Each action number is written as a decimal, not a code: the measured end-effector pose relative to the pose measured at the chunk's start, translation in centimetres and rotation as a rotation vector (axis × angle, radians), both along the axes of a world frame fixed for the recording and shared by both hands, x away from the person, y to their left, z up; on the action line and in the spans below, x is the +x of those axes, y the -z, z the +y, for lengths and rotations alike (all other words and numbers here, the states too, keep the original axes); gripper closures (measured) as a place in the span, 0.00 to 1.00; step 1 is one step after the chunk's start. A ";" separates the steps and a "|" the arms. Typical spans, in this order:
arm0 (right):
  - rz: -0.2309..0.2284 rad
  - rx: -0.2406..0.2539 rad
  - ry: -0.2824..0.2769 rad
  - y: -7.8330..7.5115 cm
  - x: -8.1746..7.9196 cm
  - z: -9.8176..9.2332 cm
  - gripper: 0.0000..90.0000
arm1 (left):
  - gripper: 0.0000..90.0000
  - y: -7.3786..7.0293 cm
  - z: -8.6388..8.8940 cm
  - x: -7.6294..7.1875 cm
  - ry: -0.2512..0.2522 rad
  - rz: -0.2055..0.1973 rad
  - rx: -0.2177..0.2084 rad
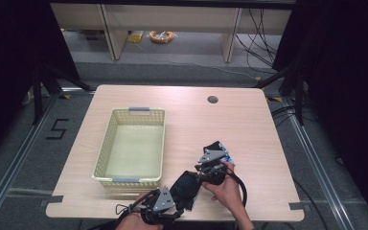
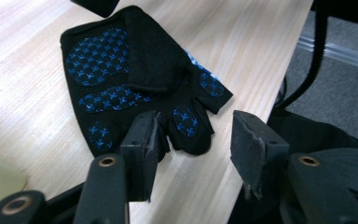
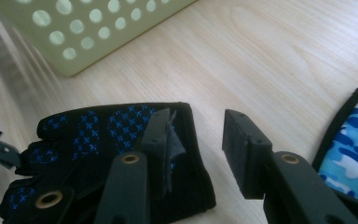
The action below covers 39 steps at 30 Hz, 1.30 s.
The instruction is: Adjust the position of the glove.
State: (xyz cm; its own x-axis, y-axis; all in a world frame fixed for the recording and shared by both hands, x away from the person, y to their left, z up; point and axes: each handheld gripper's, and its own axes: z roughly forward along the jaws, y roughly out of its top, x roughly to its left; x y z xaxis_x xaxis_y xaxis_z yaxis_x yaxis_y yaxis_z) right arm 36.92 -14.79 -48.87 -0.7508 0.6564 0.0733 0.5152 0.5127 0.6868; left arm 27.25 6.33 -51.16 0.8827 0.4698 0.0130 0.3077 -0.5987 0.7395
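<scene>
Lying flat at the near edge of the desk (image 1: 249, 120) is a black glove (image 1: 186, 188) with blue star dots on its palm. It is the nearest thing to the person, and everything else is told from it.

Two grippers sit by this glove. The left gripper (image 1: 165, 209) is at its near left side, right at the desk edge. In the left gripper view its jaws stand apart with a clear gap, and the glove's short finger ends (image 2: 193, 133) lie just past the left jaw. The jaws hold nothing. The right gripper (image 1: 212, 168) is at the glove's far right side, with a hand (image 1: 227, 189) around it. In the right gripper view its jaws are also apart. The left jaw lies over the glove's cuff edge (image 3: 186, 154), and the right jaw is over bare wood. It grips nothing.

A second glove (image 1: 220, 151), with a blue and white patchy pattern, lies just past the black glove on the right. So there are two gloves.

One pale yellow basket (image 1: 132, 115) with round holes in its walls stands to the left of the black glove and farther back. I see nothing inside it.

One small dark round hole (image 1: 212, 99) is in the desk far behind the gloves.
</scene>
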 end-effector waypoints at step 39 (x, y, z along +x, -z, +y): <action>0.133 0.258 0.150 -0.1 -3.9 -3.9 0.97 | 0.95 -0.7 1.0 2.2 -0.040 -0.127 0.072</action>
